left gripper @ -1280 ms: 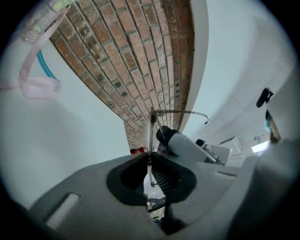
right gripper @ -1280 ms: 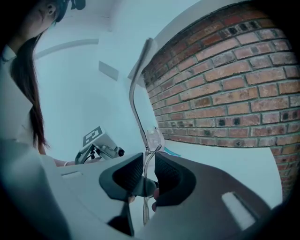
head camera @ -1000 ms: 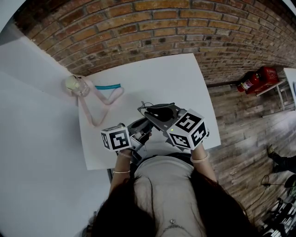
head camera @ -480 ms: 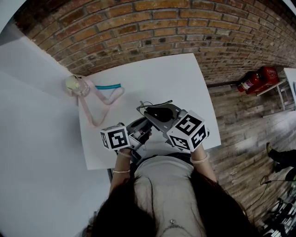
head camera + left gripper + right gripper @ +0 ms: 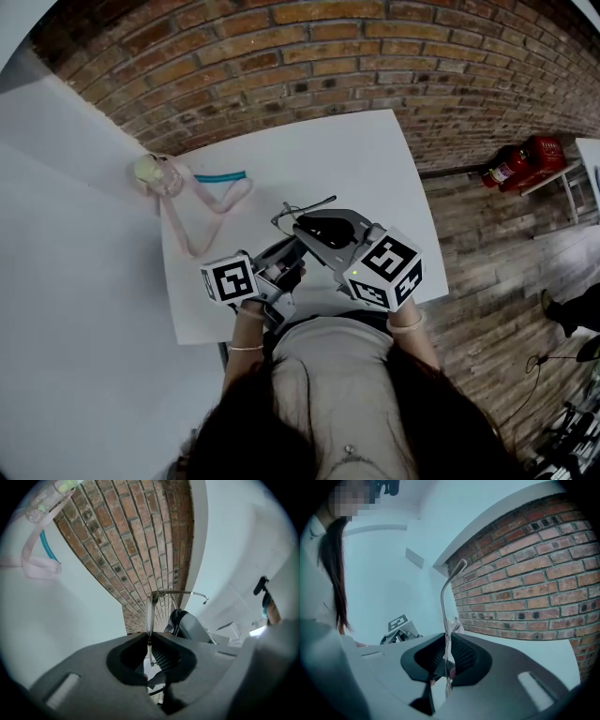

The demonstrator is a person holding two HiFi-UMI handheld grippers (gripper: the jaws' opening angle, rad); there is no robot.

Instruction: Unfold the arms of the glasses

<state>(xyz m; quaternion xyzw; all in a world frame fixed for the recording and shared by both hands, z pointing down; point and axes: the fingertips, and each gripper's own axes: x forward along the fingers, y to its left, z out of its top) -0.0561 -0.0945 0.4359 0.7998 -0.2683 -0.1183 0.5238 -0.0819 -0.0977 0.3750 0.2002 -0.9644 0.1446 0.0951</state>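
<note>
glasses point(image 5: 302, 214) are off the table point(image 5: 356, 159), held in the air between both grippers, just in front of the person.
- left gripper point(image 5: 149, 641): fingers clenched on the frame front, seen edge-on at the lens rim.
- right gripper point(image 5: 446, 651): fingers clenched on a thin wire part, most likely the arm that runs up to a curved ear tip.

Progress, my read: in the left gripper view one arm stands roughly square to the frame front, so it looks open or close to it. Can't read the second arm in any view, so assume it's left to do, then set the glasses down.

Containers: a small clear bottle point(image 5: 155, 172) sits at the table's far left corner with something pale yellow-green at one end. Cap or contents, can't tell. A pink strap point(image 5: 202, 211) loops off it, with a teal piece point(image 5: 220, 175) just beside. Red canisters point(image 5: 520, 159) are on the floor, well apart, contents not visible.
</note>
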